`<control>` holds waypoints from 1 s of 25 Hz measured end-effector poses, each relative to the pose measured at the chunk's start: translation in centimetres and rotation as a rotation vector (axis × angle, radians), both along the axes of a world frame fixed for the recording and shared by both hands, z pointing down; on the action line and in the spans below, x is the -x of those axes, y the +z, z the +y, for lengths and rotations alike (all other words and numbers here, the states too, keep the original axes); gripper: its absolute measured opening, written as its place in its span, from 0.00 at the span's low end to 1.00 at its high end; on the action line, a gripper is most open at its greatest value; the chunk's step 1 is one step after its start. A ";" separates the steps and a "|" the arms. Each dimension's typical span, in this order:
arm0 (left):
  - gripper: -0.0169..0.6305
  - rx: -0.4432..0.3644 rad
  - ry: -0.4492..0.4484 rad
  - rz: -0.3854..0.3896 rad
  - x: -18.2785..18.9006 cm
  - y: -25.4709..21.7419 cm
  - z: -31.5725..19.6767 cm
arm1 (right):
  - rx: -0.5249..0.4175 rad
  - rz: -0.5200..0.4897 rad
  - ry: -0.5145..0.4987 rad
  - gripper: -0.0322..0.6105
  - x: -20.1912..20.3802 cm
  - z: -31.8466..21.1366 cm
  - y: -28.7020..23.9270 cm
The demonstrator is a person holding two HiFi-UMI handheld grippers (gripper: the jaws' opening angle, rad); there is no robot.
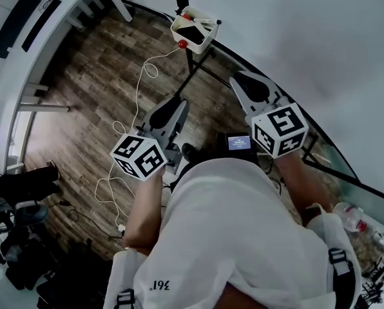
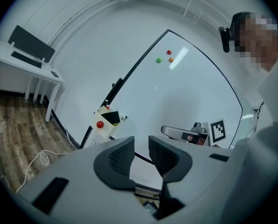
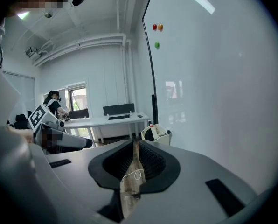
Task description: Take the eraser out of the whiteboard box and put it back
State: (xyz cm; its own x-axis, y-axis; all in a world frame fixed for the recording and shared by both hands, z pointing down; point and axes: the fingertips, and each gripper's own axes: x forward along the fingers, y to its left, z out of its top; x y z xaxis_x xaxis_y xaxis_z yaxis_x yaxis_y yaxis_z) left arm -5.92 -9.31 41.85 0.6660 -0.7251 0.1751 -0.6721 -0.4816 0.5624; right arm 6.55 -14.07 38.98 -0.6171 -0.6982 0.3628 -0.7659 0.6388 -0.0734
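Closest under us is the white shirt (image 1: 230, 230), with both forearms reaching out of it. Just past them come the two claws. The left claw (image 2: 140, 144) has its jaws a little apart with nothing between them. The right claw (image 3: 134, 146) is all but closed, only a thin slit between its pads, and it is also empty.

Ahead of both claws, and well apart from them, the whiteboard box (image 1: 208, 42) hangs at the lower edge of the whiteboard (image 1: 308, 37). A red magnet (image 1: 182, 44) sits on the box's near side. The eraser (image 1: 192, 33) is inside the box, a dark slab leaning at a slant, its long side running along the box and its upper edge showing above the rim.

From the right claw the box lies almost dead ahead, just over the jaw tips. From the left claw it lies ahead and off to the left. We judge neither hand clearly nearer. The right claw is better lined up, but it would have to open before it could close across the eraser's thin side.
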 end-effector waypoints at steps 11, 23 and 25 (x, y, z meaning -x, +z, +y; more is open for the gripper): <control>0.18 0.026 0.002 -0.001 -0.3 1.3 1.3 | 0.029 -0.002 -0.009 0.13 -0.4 0.9 1.7; 0.18 0.077 0.006 -0.008 -0.4 3.1 2.9 | 0.096 0.007 -0.002 0.12 -1.6 2.1 4.2; 0.18 0.086 0.008 -0.009 -0.5 3.3 3.2 | 0.100 0.004 -0.004 0.11 -1.6 2.2 4.2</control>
